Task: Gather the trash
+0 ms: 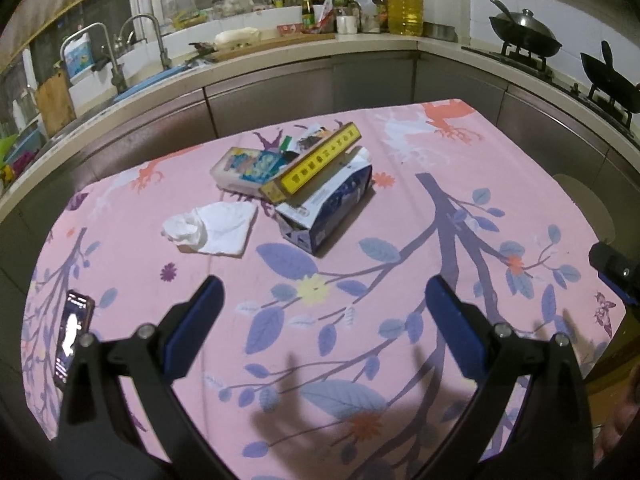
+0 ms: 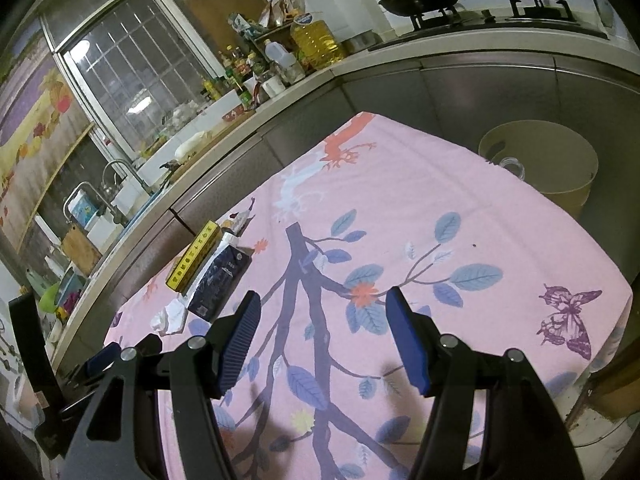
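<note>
Ahead of my left gripper [image 1: 320,308], whose fingers are spread with nothing between them, I see the trash in one cluster on the pink tablecloth [image 1: 460,200]: a crumpled tissue [image 1: 214,228], a blue carton [image 1: 328,210], a yellow box [image 1: 316,160] leaning on it, and a white box [image 1: 246,168] behind. My right gripper [image 2: 322,320] is spread and empty too, the cluster beyond its left finger, a tan bin [image 2: 560,168] beyond its right.

A phone [image 1: 74,338] lies on the pink floral tabletop [image 1: 420,216], with woks [image 1: 524,32] and an oil jug [image 1: 405,8] on the kitchen counter behind.
</note>
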Demonstrator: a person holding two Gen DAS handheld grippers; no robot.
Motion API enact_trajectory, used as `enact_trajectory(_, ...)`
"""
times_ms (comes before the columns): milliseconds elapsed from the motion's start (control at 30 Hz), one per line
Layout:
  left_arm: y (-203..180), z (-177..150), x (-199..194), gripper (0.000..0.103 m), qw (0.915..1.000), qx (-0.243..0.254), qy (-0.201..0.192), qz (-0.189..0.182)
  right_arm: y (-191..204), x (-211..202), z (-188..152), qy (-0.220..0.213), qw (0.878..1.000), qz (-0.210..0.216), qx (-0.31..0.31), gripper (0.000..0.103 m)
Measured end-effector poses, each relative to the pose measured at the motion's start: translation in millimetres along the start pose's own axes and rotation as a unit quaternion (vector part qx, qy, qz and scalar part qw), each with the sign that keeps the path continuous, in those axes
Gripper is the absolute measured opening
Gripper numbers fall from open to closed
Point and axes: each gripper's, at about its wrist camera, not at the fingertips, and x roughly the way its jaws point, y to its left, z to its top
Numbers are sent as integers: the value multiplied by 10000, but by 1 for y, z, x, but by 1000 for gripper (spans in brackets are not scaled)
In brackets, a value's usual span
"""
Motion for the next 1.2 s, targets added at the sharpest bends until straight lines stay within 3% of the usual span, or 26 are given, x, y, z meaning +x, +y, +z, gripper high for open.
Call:
enact_trajectory(367,8,1,7,97,9999,-30,22,119,8,13,-1,128,9999,-1,-99,63)
enact_trajectory(533,18,2,10,97,9999,-121,99,-21,13,18,-2,184,9997,16,-167,63)
enact_trajectory(833,83,-2,23,97,9986,-502,51,153,25,35,-5,379,9987,86,-325,63)
enact_trajectory(1000,124,-17,35,97,9945,-999,175,-263,35,49,-12,581,9970,190,-475,62)
enact_trajectory(1200,151,-23,46,97,9922,-1203,221,-252,61,72,-5,834,9924,571,-695,63)
